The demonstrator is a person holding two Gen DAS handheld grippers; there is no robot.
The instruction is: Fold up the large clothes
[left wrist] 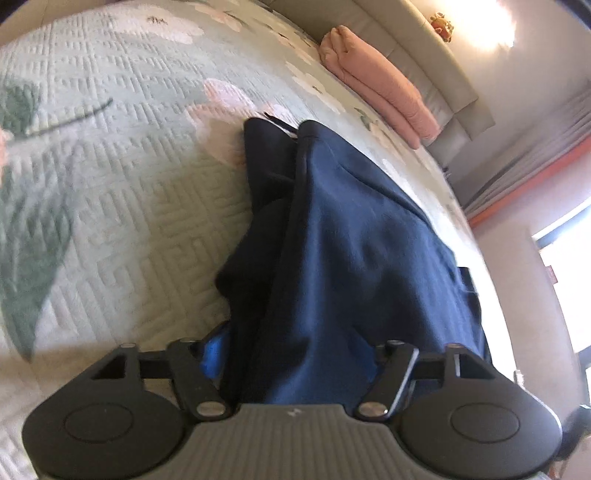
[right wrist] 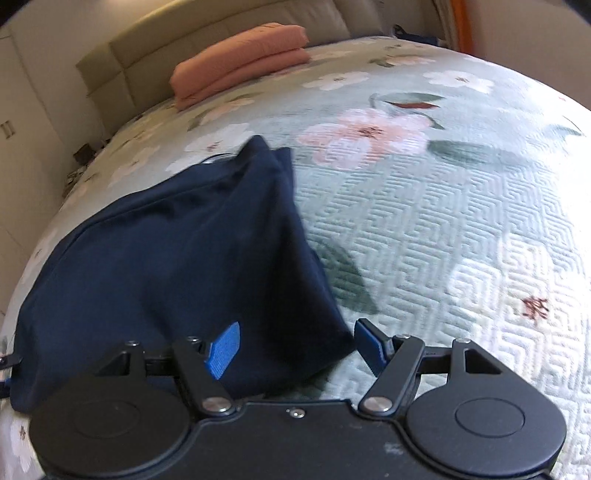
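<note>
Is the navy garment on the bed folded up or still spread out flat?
Partly folded. The navy garment lies doubled in layers on the bedspread, bunched rather than flat, with the open right gripper at its near edge.

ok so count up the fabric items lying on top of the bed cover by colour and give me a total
Navy blue: 1, the large navy blue garment at the near edge of the green floral quilted bed cover.
Salmon pink: 1, the folded salmon pink blanket by the beige padded headboard.
Total: 2
</note>
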